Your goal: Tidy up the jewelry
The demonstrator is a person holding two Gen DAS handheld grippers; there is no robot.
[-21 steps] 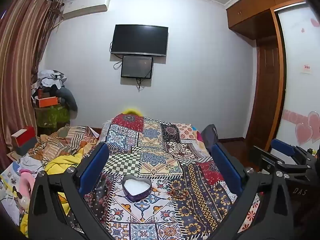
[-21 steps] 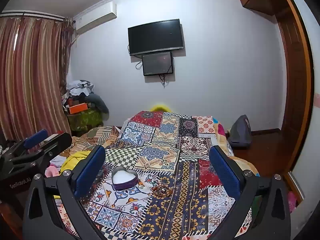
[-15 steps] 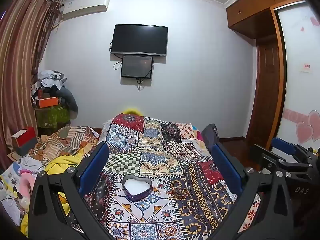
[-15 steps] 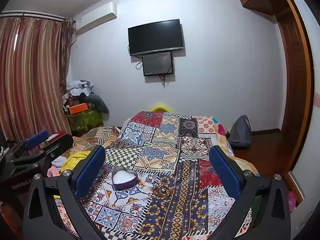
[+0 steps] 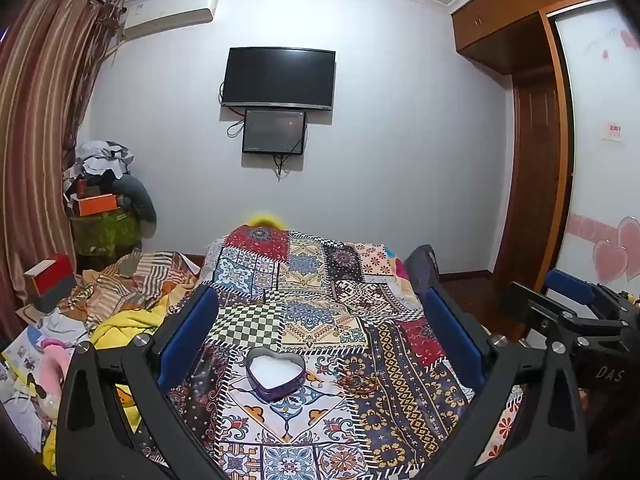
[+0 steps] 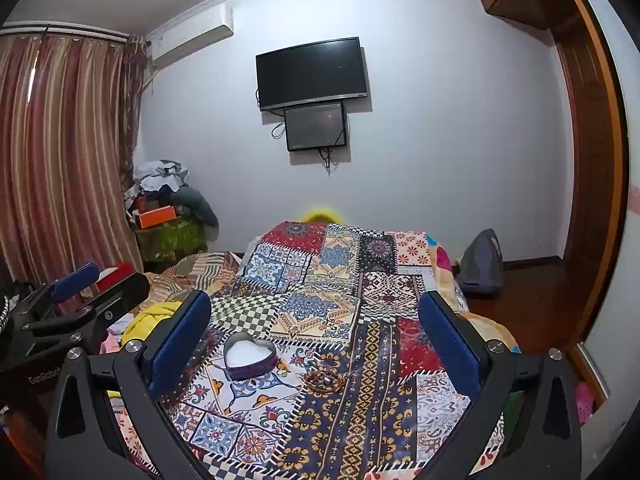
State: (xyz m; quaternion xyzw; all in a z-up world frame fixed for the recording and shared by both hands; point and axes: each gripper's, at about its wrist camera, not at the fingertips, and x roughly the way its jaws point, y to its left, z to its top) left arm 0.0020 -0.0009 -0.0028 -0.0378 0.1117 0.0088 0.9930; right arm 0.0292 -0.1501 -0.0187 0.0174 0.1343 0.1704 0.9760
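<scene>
A purple heart-shaped box (image 5: 275, 376) with a white lining sits open on the patchwork bedspread (image 5: 320, 280); it also shows in the right wrist view (image 6: 249, 360). A small brown jewelry piece (image 5: 358, 380) lies on the cloth just right of the box, seen also in the right wrist view (image 6: 325, 379). My left gripper (image 5: 320, 332) is open and empty, held above the bed with the box between its fingers in view. My right gripper (image 6: 314, 330) is open and empty, hovering to the right of the left one.
A heap of clothes and a yellow cloth (image 5: 120, 320) lies left of the bed. Boxes and bags (image 5: 104, 216) are stacked in the far left corner. A grey bag (image 6: 482, 264) stands on the floor right of the bed. A TV (image 5: 279, 78) hangs on the wall.
Both grippers drifted very slightly; the views are almost unchanged. Nothing was picked up or let go.
</scene>
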